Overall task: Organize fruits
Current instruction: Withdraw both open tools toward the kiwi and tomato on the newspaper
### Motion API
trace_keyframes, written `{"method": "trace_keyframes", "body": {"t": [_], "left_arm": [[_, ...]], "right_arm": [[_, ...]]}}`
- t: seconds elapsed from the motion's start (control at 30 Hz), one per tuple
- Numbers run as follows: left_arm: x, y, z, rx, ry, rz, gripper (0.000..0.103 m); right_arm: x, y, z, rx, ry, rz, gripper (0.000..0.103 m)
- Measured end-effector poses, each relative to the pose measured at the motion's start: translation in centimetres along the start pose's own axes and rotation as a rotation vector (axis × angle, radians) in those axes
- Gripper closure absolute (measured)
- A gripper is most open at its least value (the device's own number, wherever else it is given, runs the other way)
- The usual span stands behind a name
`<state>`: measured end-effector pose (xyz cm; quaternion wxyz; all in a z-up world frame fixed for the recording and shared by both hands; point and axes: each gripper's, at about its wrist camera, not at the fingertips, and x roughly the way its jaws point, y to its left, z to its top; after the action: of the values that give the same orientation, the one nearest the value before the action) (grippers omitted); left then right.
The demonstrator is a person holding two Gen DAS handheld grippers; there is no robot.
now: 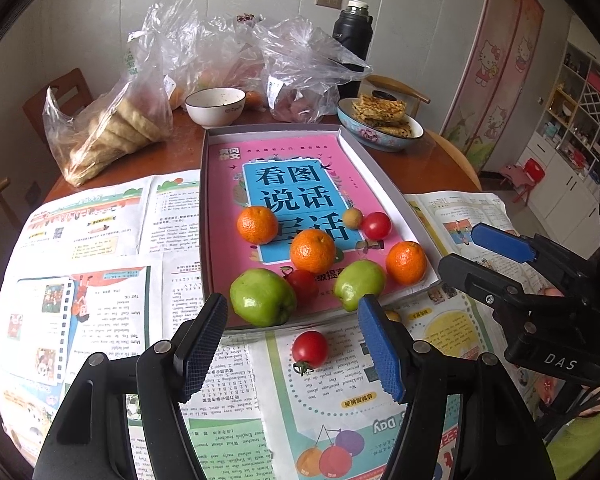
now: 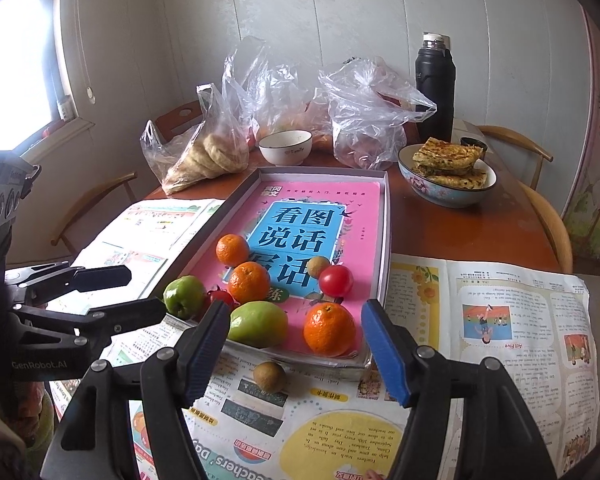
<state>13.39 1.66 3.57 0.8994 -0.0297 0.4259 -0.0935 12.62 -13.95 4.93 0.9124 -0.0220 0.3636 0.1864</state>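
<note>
We see, at the far left of the table [image 1: 172, 152], a plastic bag of flatbreads [image 1: 112, 132] and spread newspaper pages [image 1: 88, 248], with a white bowl [image 1: 215, 106] behind them. Our left gripper [image 1: 292, 348] hangs over the paper just in front of the shallow box tray [image 1: 380, 184], its jaws spread with nothing pinched; a cherry tomato [image 1: 309, 349] lies loose on the paper between the blue pads, touching neither. In the tray, on a pink book cover, sit from left to right a green fruit [image 1: 262, 297], an orange [image 1: 257, 225], a second cherry tomato [image 1: 302, 285] wedged between the greens, a middle orange [image 1: 312, 250], a second green fruit [image 1: 358, 283], a small brown longan [image 1: 352, 217], a third tomato [image 1: 376, 225] and a third orange [image 1: 406, 262] by the right wall. Our right gripper [image 2: 296, 348] hovers at the tray's near right corner, jaws likewise spread and holding nothing. A second longan [image 2: 269, 376] lies on the newspaper outside the tray, between and below its pads. Farther right stand a black thermos [image 2: 435, 88] and a patterned bowl of pancakes [image 2: 448, 178].
</note>
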Motion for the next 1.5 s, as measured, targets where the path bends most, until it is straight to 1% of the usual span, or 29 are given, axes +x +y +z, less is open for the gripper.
{"method": "trace_keyframes", "body": {"t": [0.47, 0.87, 1.13, 1.27, 1.5], "left_arm": [[-0.3, 0.2, -1.1, 0.002, 0.012, -0.002, 0.034], [0.1, -0.3, -2.1, 0.019, 0.033, 0.0, 0.034], [1.0, -0.1, -3.0, 0.015, 0.067, -0.006, 0.034], [1.5, -0.2, -3.5, 0.022, 0.083, -0.01, 0.034], [2.5, -0.2, -3.9, 0.018, 0.106, -0.013, 0.034]], "right_arm": [[-0.2, 0.8, -1.3, -0.006, 0.015, 0.01, 0.035], [0.4, 0.8, -3.2, 0.005, 0.052, 0.02, 0.034], [1.3, 0.9, -4.4, 0.009, 0.084, 0.023, 0.033], [1.7, 1.1, -4.8, -0.006, 0.093, 0.01, 0.031], [2.9, 1.6, -5.5, -0.018, 0.127, 0.017, 0.031]]}}
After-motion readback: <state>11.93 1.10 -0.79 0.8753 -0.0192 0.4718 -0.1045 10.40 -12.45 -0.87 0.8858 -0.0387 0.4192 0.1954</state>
